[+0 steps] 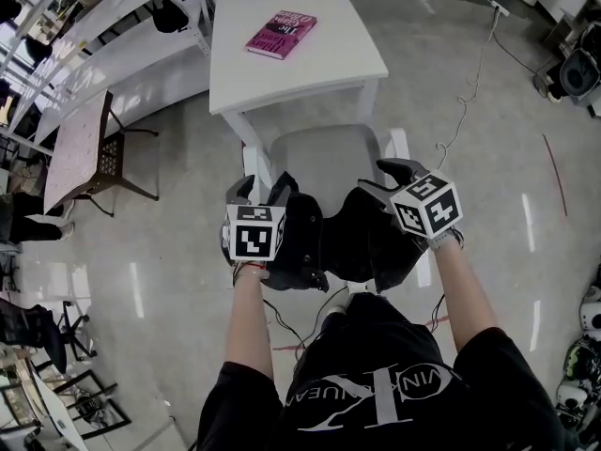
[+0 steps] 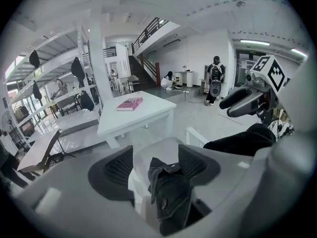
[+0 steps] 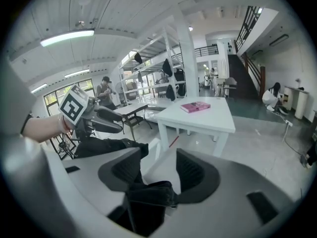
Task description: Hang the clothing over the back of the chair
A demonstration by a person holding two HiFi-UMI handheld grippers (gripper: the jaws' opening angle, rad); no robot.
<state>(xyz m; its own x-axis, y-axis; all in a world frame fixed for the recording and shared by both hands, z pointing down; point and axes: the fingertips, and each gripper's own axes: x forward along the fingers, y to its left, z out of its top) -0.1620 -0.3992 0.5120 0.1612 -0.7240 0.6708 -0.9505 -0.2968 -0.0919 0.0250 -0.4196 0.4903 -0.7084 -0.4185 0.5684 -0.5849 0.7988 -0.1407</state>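
The black fabric garment (image 1: 343, 238) lies draped over the top edge of the white chair (image 1: 324, 158) back. The left gripper (image 1: 263, 188) and right gripper (image 1: 387, 178) both have their jaws spread, with loose cloth between the pads but not pinched. The hanging looks essentially done. What seems left is drawing both grippers clear.

chair (image 1: 324, 158): white, upright | clothing (image 1: 324, 238): black, bunched, draped over its back
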